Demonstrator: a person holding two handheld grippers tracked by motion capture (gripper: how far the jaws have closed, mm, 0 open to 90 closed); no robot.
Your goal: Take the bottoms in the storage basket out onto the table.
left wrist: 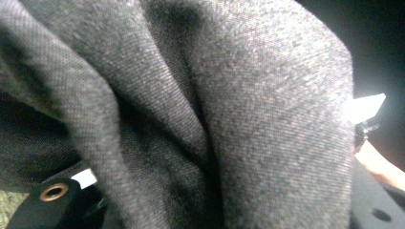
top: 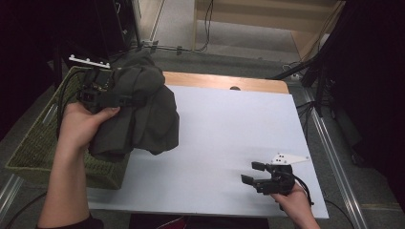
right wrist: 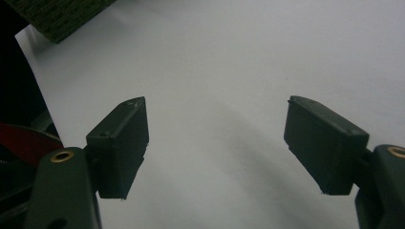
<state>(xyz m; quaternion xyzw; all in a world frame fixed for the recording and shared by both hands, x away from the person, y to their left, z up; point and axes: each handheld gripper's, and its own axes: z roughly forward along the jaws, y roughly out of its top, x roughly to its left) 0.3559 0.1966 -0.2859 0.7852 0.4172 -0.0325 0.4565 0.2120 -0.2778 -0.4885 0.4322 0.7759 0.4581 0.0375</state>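
High view: left gripper [top: 125, 101] lifts grey cloth [top: 143, 109] over basket [top: 33, 148]

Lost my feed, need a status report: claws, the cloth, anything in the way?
Left claw shut on dark grey garment, lifted over green basket and table edge. Right claw open, empty, low over white table. Nothing in the way.

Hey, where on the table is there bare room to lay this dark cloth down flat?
The white table top is bare across its middle and far right, between the hanging dark cloth and the right gripper. It is crowded at the left edge, where the woven basket sits under the left gripper, and at the near right corner.
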